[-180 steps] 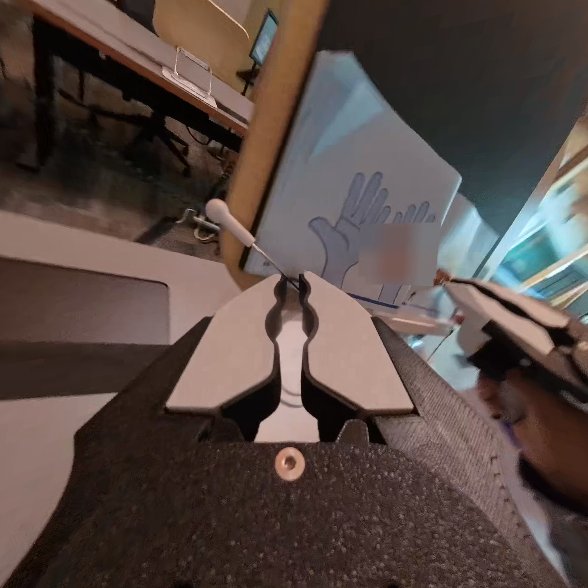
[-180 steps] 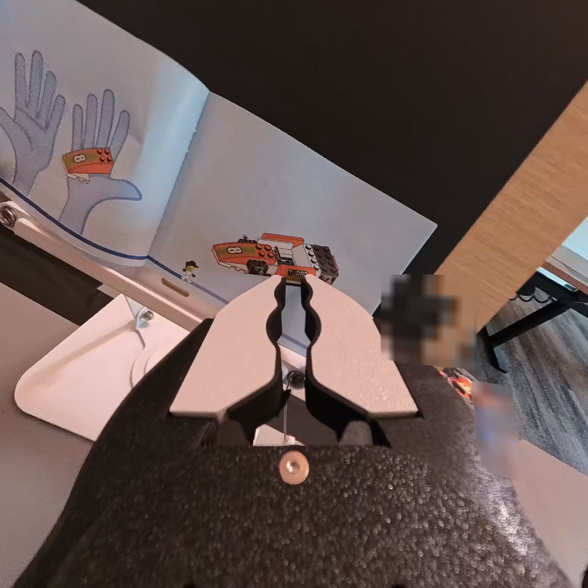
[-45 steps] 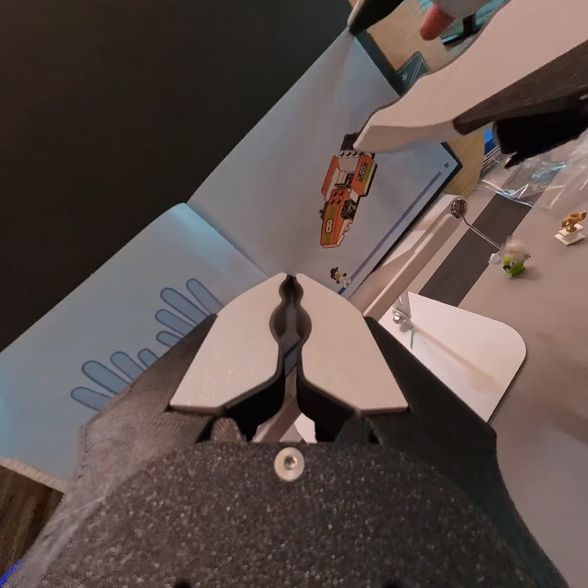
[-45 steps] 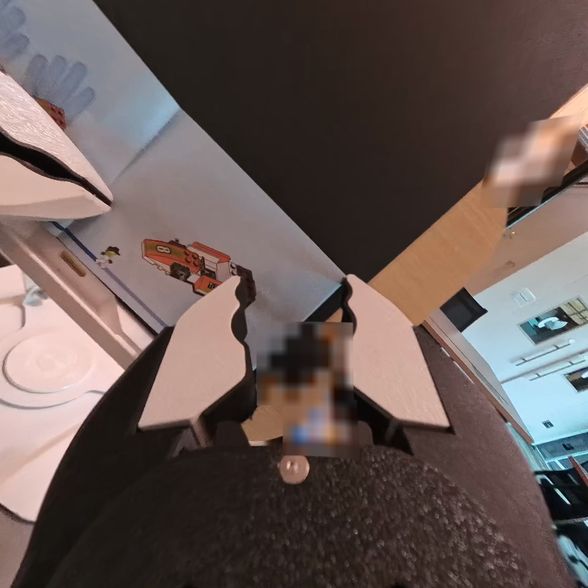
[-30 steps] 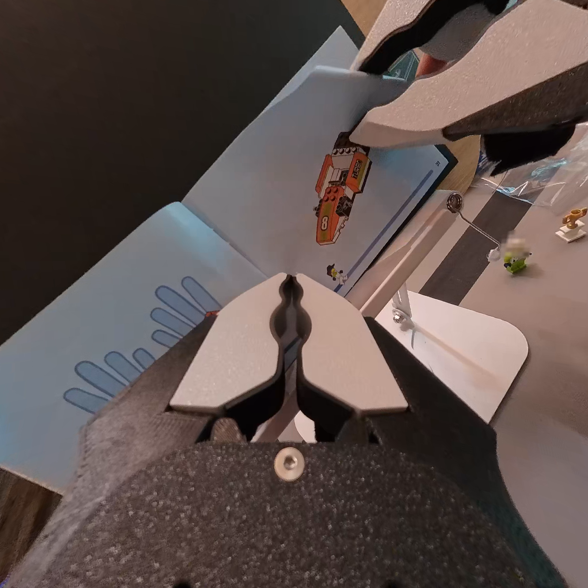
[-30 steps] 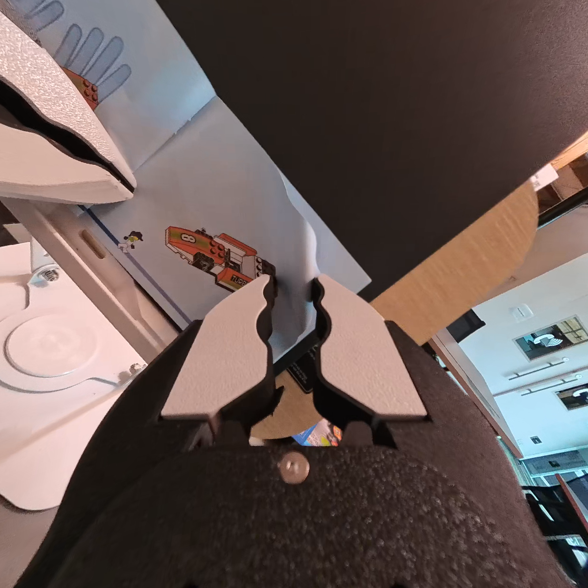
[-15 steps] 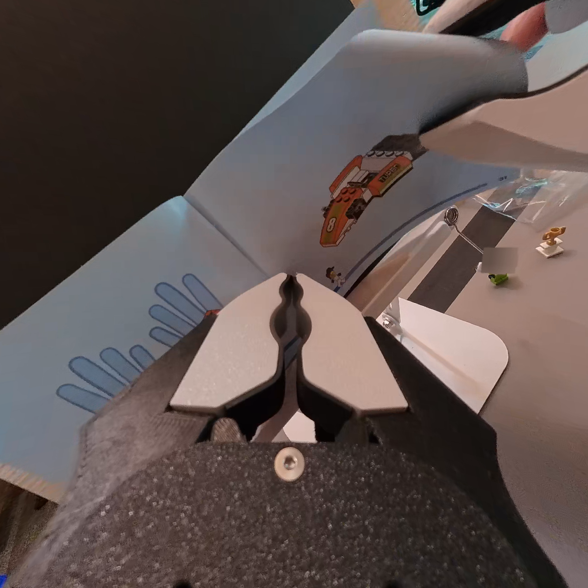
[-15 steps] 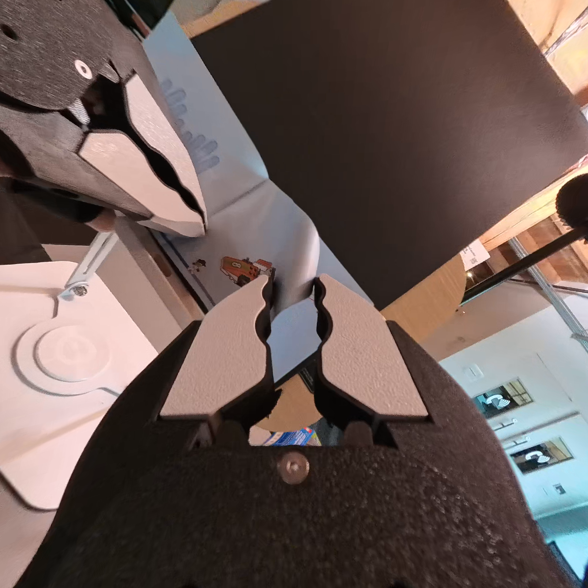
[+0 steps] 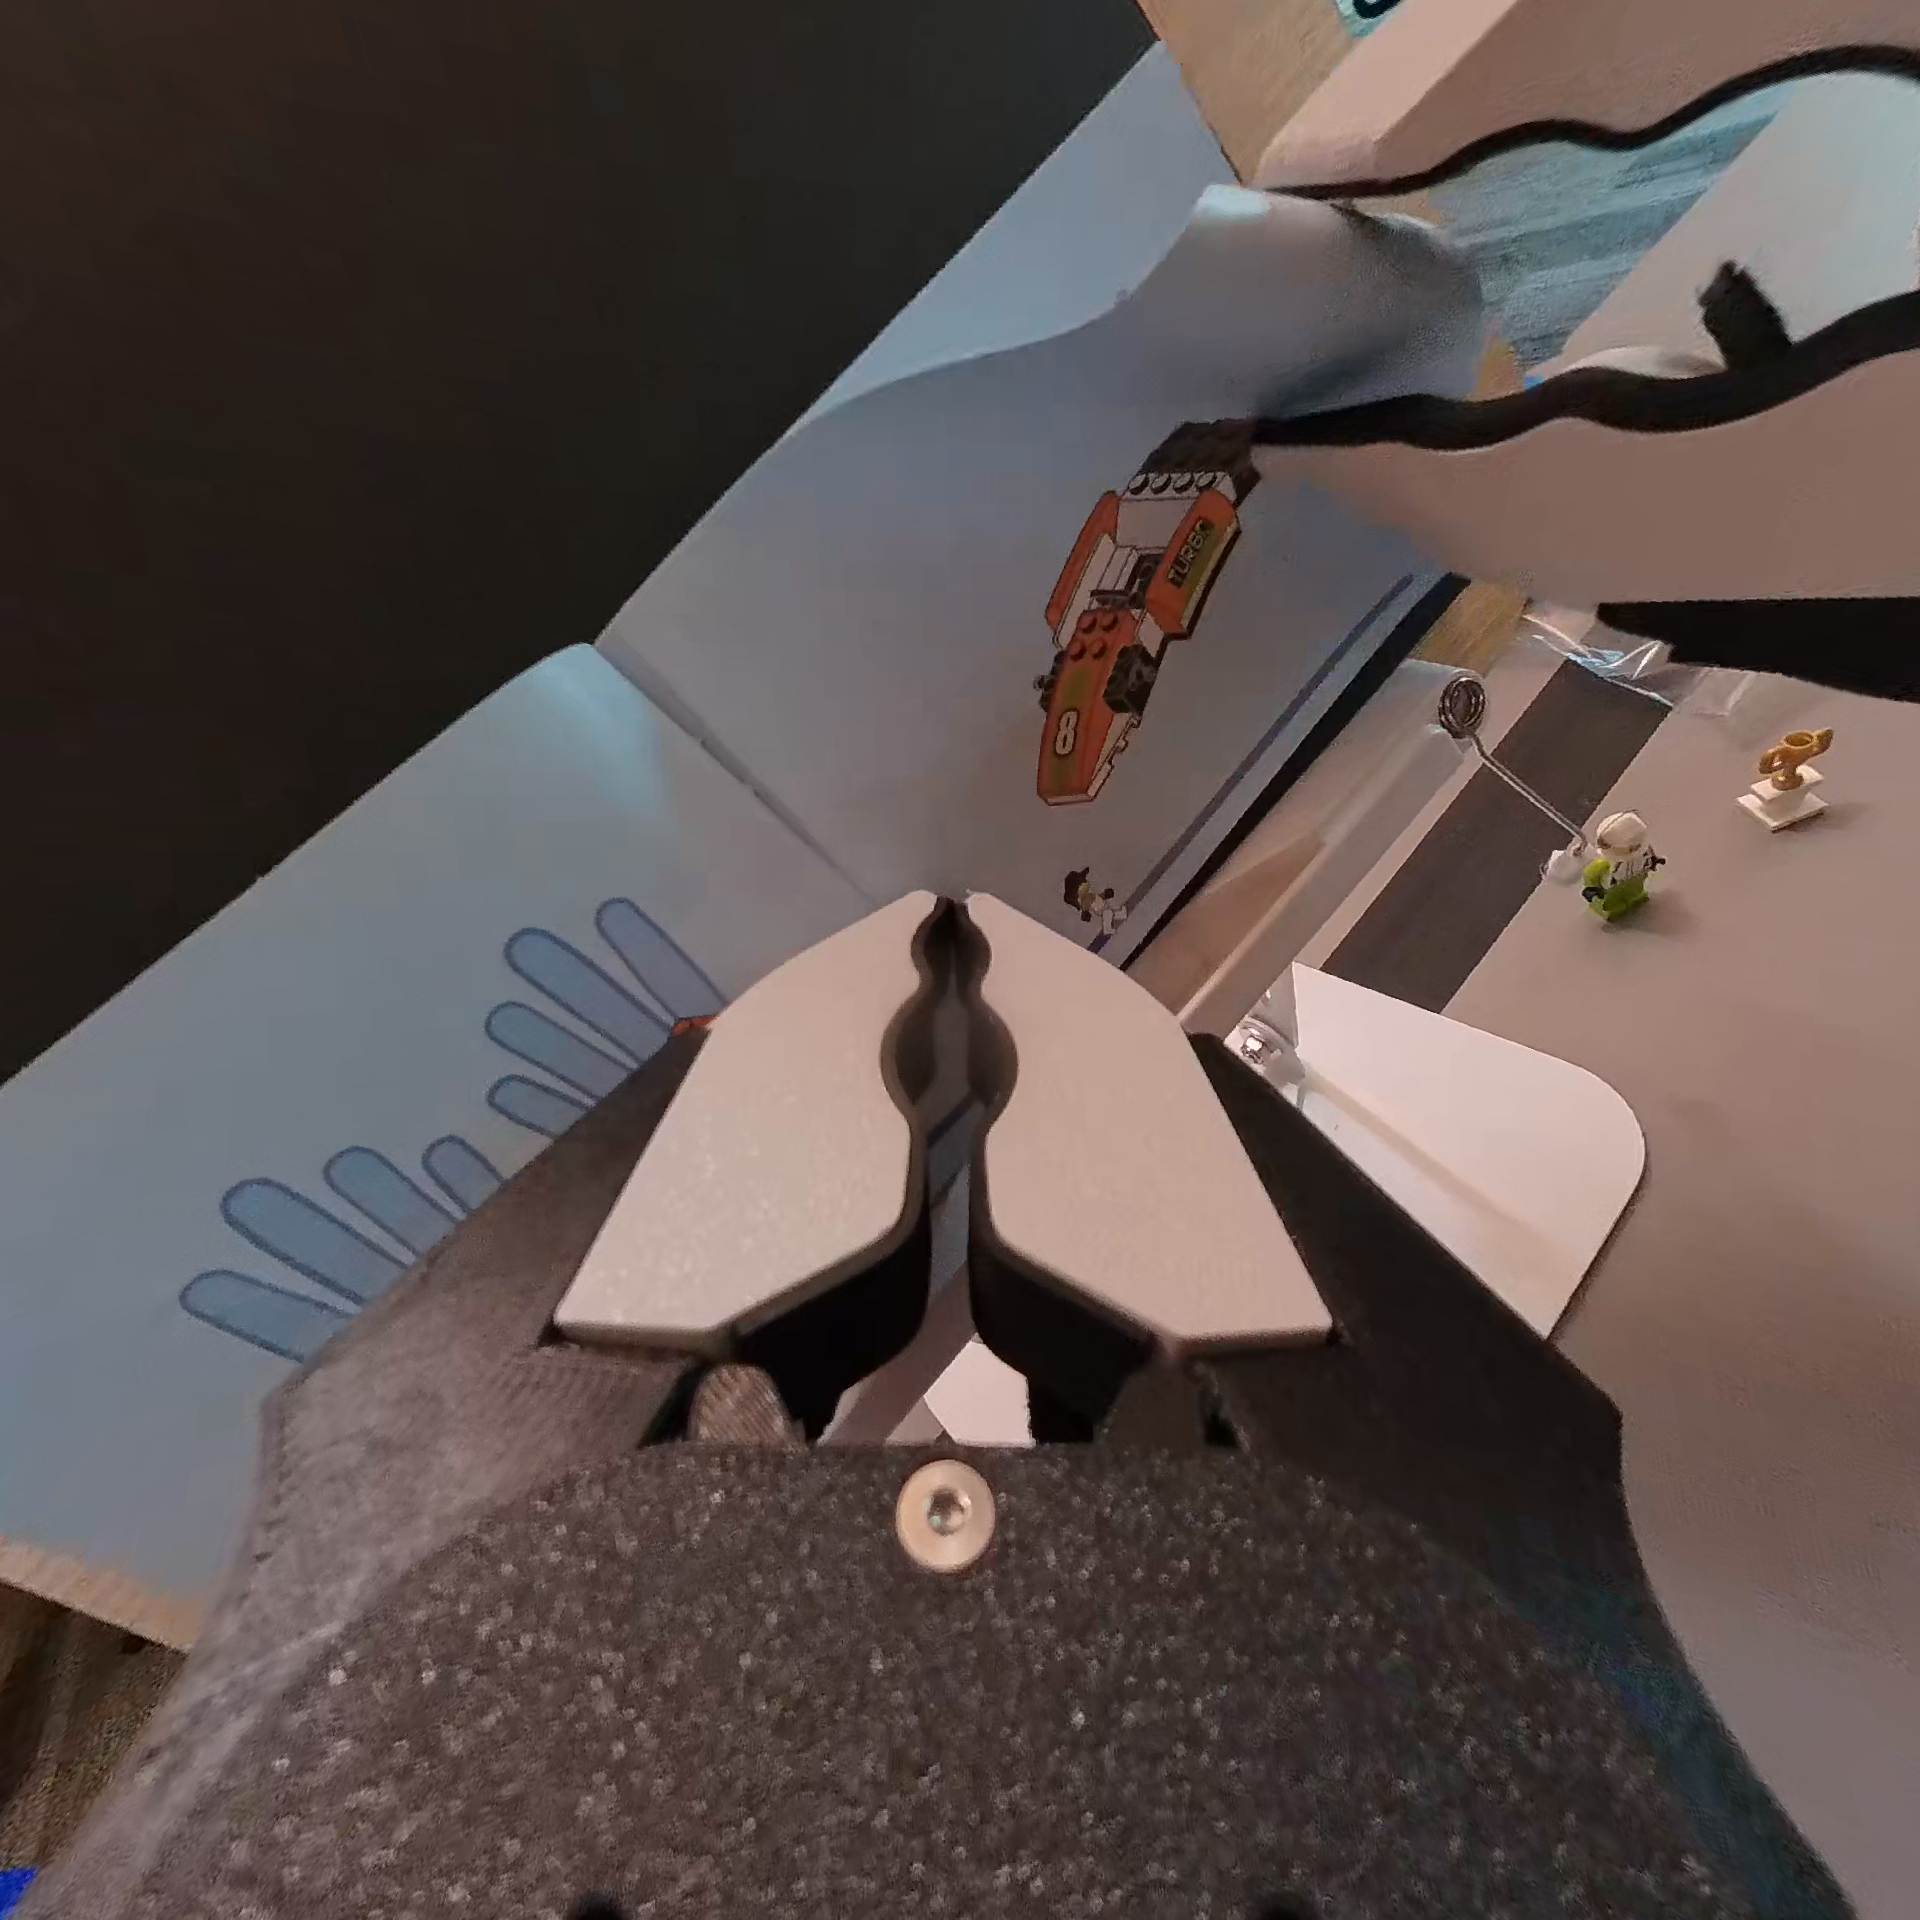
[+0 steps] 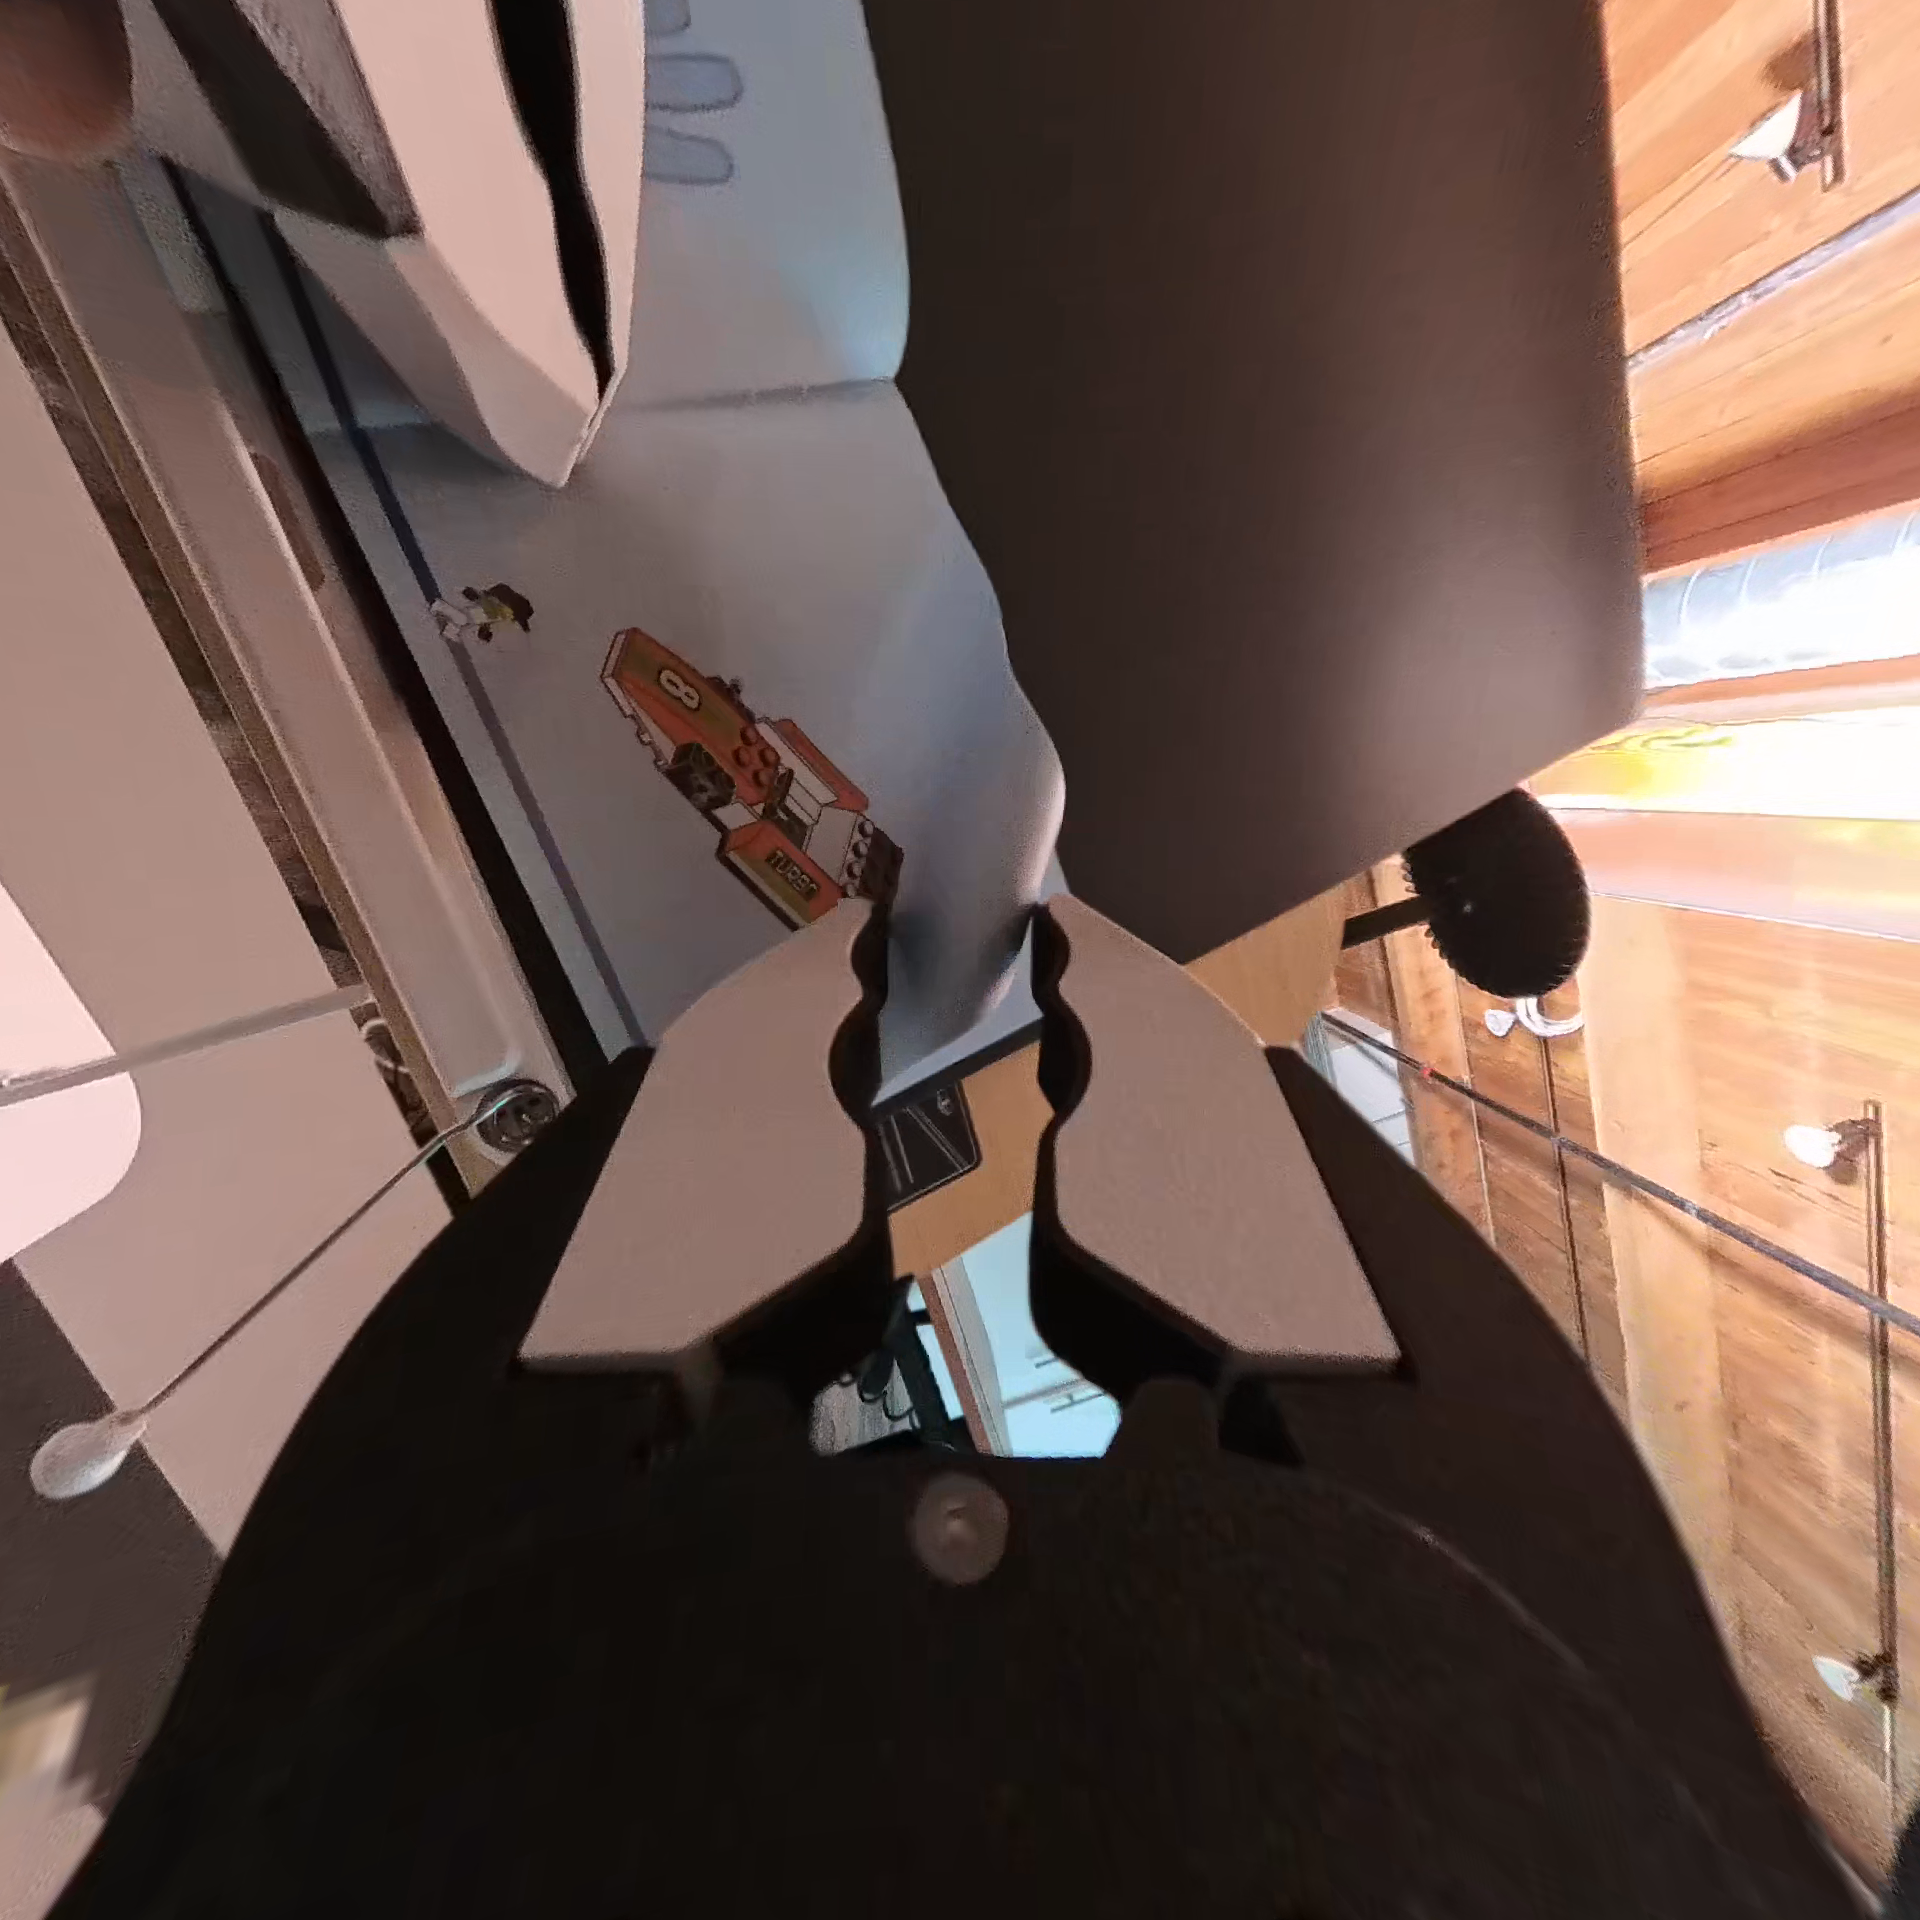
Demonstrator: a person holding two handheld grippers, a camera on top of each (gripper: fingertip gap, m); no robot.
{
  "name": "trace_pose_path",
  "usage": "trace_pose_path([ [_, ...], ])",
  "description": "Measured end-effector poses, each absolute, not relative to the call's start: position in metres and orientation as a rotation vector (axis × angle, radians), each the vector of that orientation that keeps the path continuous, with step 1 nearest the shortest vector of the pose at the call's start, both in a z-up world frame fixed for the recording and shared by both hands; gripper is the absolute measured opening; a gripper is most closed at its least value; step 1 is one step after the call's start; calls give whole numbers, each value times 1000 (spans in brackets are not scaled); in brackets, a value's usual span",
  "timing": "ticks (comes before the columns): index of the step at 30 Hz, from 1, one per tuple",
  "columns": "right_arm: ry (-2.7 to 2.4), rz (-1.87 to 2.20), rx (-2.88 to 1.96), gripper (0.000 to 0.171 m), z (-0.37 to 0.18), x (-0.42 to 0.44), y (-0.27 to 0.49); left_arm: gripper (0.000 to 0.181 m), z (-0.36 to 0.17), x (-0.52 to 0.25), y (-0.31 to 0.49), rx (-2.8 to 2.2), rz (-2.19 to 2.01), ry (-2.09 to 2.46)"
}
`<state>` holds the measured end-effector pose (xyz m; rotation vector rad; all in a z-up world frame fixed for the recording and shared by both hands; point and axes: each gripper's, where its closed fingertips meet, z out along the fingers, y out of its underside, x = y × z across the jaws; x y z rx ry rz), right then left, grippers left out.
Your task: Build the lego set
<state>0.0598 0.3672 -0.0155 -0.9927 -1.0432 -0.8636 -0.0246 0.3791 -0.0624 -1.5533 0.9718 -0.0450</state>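
**Page corner in the right gripper, left gripper at the booklet's fold**

Everything here sits around the instruction booklet (image 9: 831, 582), propped open on its white stand (image 9: 1475, 1174) against a dark backboard (image 9: 364, 312). The left gripper (image 9: 948, 906) has its fingers pressed together, tips meeting right at the bottom of the booklet's centre fold; whether it pinches any paper there, I cannot tell. Left of the fold, the page shows blue hand outlines. Right of it, the orange racing car drawing (image 9: 1132, 665).

Over to the right gripper (image 10: 956, 914): fingers only a little apart, and the outer corner of the booklet's right-hand page runs between them. That page bows up and away from the rest of the booklet, curling just beyond the car drawing. Whether the fingers actually grip the paper or just bracket it is not clear from here. In the left wrist view the same gripper comes in from the upper right with the lifted page edge at its tips.

Beyond the stand's right end, on the grey table (image 9: 1714, 1039), a small minifigure (image 9: 1621, 878) with green legs stands upright, and a little gold trophy (image 9: 1789, 790) on a white base sits just past it. A thin wire page-holder arm (image 10: 260, 1288) with a white ball tip sticks out from the stand's ledge.
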Motion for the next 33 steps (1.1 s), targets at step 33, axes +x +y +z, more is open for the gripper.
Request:
trace_pose_path([
  [33,-935,-396,-1403,26,-24,65,399,0,-64,-27,382,-1557,-57,968],
])
